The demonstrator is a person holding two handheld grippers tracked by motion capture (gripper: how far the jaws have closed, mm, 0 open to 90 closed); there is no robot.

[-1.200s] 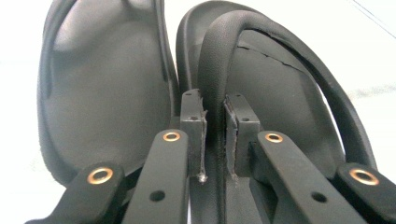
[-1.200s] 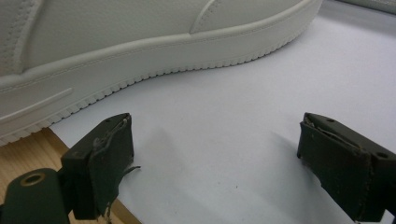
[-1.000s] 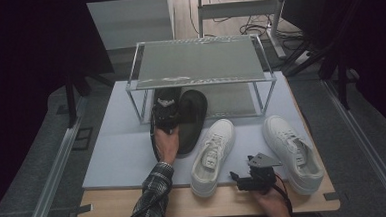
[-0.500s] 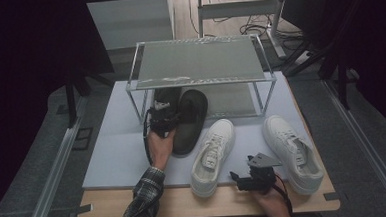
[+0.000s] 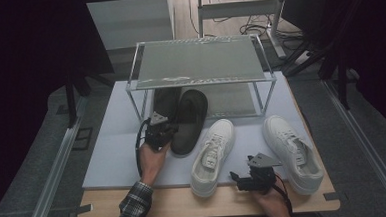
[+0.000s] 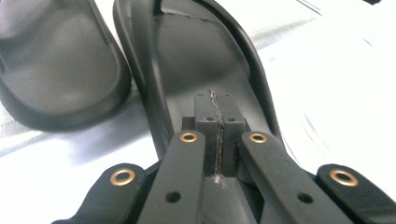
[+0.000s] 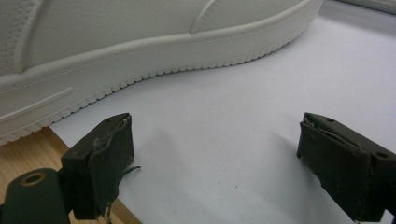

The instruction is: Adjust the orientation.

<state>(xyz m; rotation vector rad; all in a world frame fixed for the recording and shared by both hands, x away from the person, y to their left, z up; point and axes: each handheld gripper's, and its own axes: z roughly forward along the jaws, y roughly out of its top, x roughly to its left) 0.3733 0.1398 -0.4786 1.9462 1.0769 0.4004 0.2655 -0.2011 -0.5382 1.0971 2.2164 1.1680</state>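
Observation:
Two black slippers lie side by side at the front of a metal rack, one (image 5: 164,101) partly under it, the other (image 5: 189,121) to its right. My left gripper (image 5: 157,133) sits at their near ends. In the left gripper view its jaws have just been closing, and the pads (image 6: 205,119) now meet with nothing visible between them, above the heel of one slipper (image 6: 201,60); the other slipper (image 6: 56,70) lies to the left. My right gripper (image 5: 242,178) rests open near the front edge, its jaws (image 7: 215,163) wide apart beside a white sneaker (image 7: 140,46).
The wire rack (image 5: 198,63) stands at the back of a white mat (image 5: 108,158). Two white sneakers lie on the mat, one (image 5: 213,155) in the middle and one (image 5: 291,151) at the right. A wooden table edge (image 5: 186,205) runs along the front.
My left hand and gripper have shifted a little to the left and toward the rack. The right gripper has stayed where it was.

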